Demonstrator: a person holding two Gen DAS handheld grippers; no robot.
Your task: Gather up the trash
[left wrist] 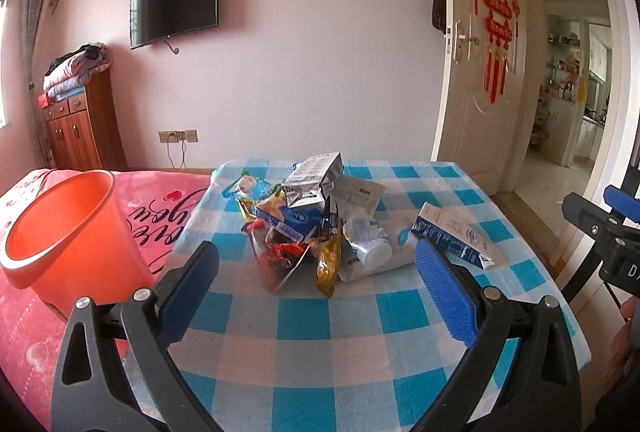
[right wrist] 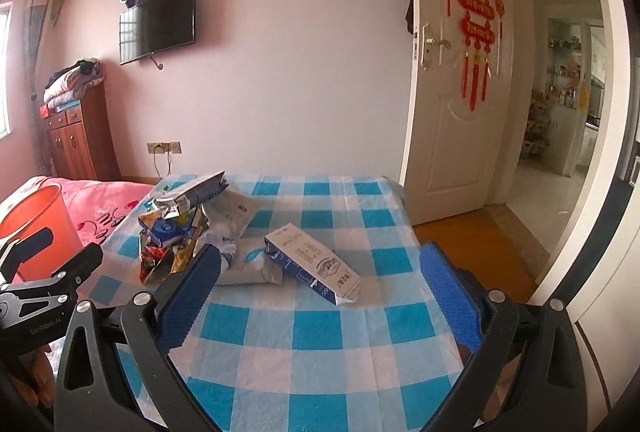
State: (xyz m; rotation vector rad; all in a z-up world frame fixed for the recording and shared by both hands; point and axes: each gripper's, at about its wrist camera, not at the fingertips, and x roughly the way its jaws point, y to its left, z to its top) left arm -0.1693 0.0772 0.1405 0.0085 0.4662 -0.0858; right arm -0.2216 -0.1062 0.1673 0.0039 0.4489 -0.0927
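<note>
A heap of snack wrappers lies on the blue-and-white checked tablecloth, topped by a silver foil bag. Beside it rest a white plastic pack and a blue-and-white carton on its side. An orange bin stands left of the table on a pink bedspread. My left gripper is open, short of the heap, holding nothing. In the right wrist view the carton lies ahead of my open, empty right gripper, with the heap and bin to the left.
A pink bedspread covers the bed left of the table. A wooden cabinet stacked with folded bedding stands by the far wall under a mounted TV. A white door stands ajar at right, leading to a tiled hallway.
</note>
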